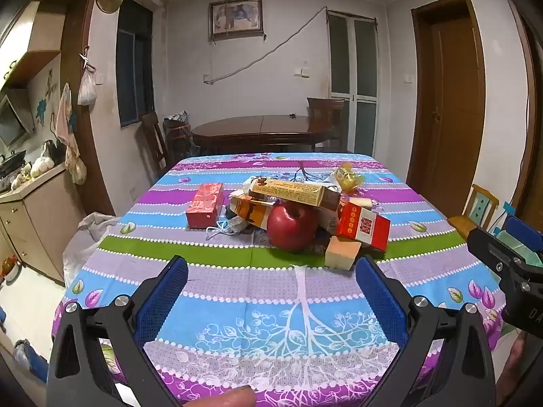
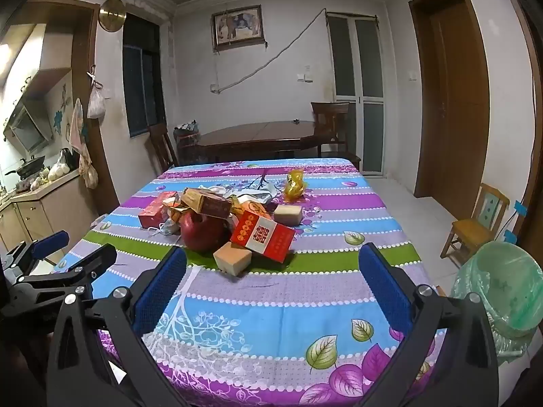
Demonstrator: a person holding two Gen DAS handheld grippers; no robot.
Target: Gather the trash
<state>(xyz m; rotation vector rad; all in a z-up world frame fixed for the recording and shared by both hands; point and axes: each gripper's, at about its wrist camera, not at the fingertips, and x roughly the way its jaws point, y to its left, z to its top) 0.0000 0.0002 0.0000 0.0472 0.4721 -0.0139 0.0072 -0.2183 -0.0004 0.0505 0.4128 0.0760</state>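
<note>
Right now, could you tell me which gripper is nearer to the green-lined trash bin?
Right. The right gripper is beside the trash bin; the left gripper is across the table from it.

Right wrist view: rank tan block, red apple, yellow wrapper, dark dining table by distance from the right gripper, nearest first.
From the right gripper, open over the near tablecloth:
1. Tan block, just ahead, slightly left.
2. Red apple, behind the block, left of centre.
3. Yellow wrapper, far side of the pile, slightly right.
4. Dark dining table, across the room by the back wall.
</note>
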